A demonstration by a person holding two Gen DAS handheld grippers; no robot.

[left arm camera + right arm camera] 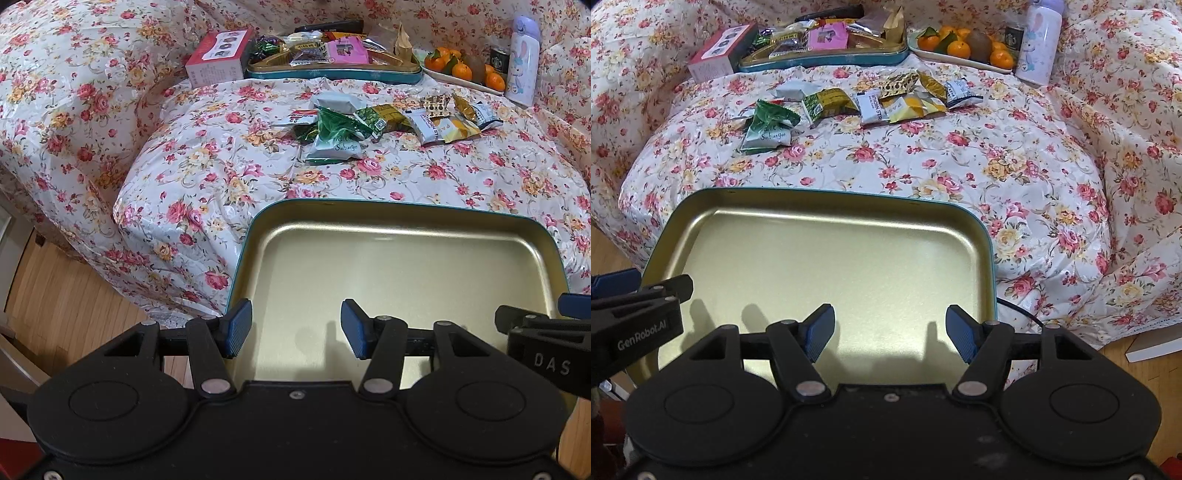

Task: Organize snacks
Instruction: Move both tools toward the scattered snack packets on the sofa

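Both the left gripper (295,328) and right gripper (890,332) hover with jaws wide and holding nothing over the near empty tin (827,266); the loose snacks (864,101) lie farther off on the floral cloth (997,158); best reach forward for an outlying packet, pinching its edge squarely.

Glossy gold metal tin (849,266)

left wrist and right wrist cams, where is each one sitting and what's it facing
Left wrist: on the left gripper, facing forward over the empty gold tin to loose snacks; its open fingers and the right gripper's edge show.
Right wrist: on the right gripper, same direction; the left gripper's edge shows.
Shared: tin, snacks, filled tin, fruit plate.
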